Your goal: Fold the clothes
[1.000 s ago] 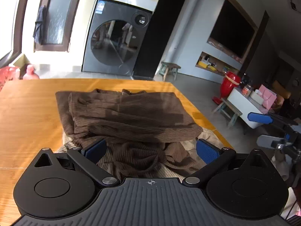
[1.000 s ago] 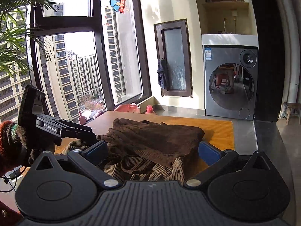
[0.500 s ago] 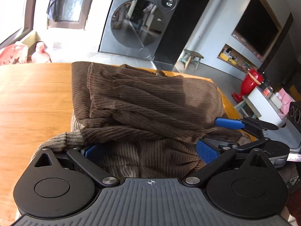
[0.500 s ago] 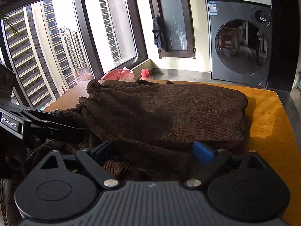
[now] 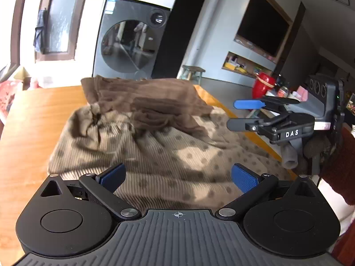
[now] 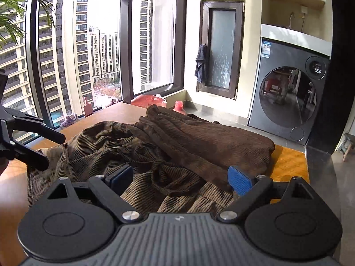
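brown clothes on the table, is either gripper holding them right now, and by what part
Nothing is held. The left gripper and right gripper both stand open over the brown clothes, pads apart and off the fabric.

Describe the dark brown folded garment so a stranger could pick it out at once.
Find the wooden table in front of the washing machine. The dark brown garment lies on it, folded, atop a spread, rumpled cloth. Unlike that lighter, dotted cloth, it is plain and darker.

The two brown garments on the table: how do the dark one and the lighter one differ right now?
The dark brown garment is plain, while the lighter garment shows darker dots. The dark one looks roughly folded into a compact bundle; the lighter one is spread out and rumpled. The dark one lies partly on top, the lighter underneath. Both are ribbed knits on the wooden table.
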Motion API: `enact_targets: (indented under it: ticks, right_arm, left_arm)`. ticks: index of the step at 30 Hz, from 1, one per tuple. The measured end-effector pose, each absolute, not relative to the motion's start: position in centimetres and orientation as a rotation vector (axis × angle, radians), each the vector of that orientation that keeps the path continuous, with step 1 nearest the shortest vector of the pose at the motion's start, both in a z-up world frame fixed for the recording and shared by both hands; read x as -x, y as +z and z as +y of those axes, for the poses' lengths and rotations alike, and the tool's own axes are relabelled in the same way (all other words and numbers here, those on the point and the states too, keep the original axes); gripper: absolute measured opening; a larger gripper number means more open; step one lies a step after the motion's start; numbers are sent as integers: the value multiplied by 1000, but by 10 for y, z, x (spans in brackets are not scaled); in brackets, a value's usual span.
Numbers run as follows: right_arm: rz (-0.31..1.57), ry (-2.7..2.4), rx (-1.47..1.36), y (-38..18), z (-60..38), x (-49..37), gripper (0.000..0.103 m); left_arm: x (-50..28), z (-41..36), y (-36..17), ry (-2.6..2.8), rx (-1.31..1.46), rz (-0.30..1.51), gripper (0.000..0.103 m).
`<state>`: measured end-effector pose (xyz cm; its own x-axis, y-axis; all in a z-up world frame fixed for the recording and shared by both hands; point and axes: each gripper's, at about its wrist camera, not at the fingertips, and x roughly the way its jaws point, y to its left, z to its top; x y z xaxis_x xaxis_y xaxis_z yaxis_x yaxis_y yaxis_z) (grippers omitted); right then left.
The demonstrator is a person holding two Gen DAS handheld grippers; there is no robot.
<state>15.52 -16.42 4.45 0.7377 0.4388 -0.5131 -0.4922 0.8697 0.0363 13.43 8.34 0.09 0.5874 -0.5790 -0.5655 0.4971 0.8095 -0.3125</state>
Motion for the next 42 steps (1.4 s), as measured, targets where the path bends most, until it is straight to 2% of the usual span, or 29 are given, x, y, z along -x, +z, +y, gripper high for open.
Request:
enact_targets:
  ticks: [5, 9, 11, 12, 13, 17, 21, 23, 24, 25, 33, 38, 42]
  right_arm:
    - [621, 730, -120, 46, -161, -96, 93]
    - [804, 810, -474, 21, -166, -78, 93]
    - [830, 773, -555, 11, -170, -71, 89]
    - [812, 739, -534, 9, -171, -67, 78]
    - [773, 701, -437, 12, -167, -65, 71]
    - [640, 584, -3, 20, -136, -60, 69]
    - [635, 614, 173, 3, -106, -74, 69]
    - [646, 619, 224, -5, -95, -85, 50]
    - [652, 625, 229, -3, -91, -90, 22]
    - [658, 631, 234, -2, -87, -94, 6]
    - [544, 700, -34, 79, -124, -95, 5]
    - [595, 756, -109, 79, -134, -81, 3]
    - [590, 772, -40, 70, -136, -60, 3]
  left_arm:
    - [-97, 79, -22, -579, 116, 741, 103]
    - [-99, 81, -27, -536, 130, 732, 103]
    - [-98, 79, -24, -515, 109, 717, 103]
    - [-97, 78, -20, -508, 83, 698, 103]
    - [-94, 76, -17, -500, 54, 677, 103]
    - [-85, 78, -4, -434, -73, 593, 103]
    - [-79, 82, -2, -384, -157, 562, 103]
    - [-77, 82, -4, -360, -214, 557, 103]
    - [-77, 81, -6, -348, -242, 552, 103]
    - [-77, 80, -8, -331, -281, 542, 103]
    - [-94, 70, -44, -145, -595, 483, 103]
    - [-93, 87, -46, 50, -662, 430, 103]
    - [-59, 130, -20, 204, -606, 421, 103]
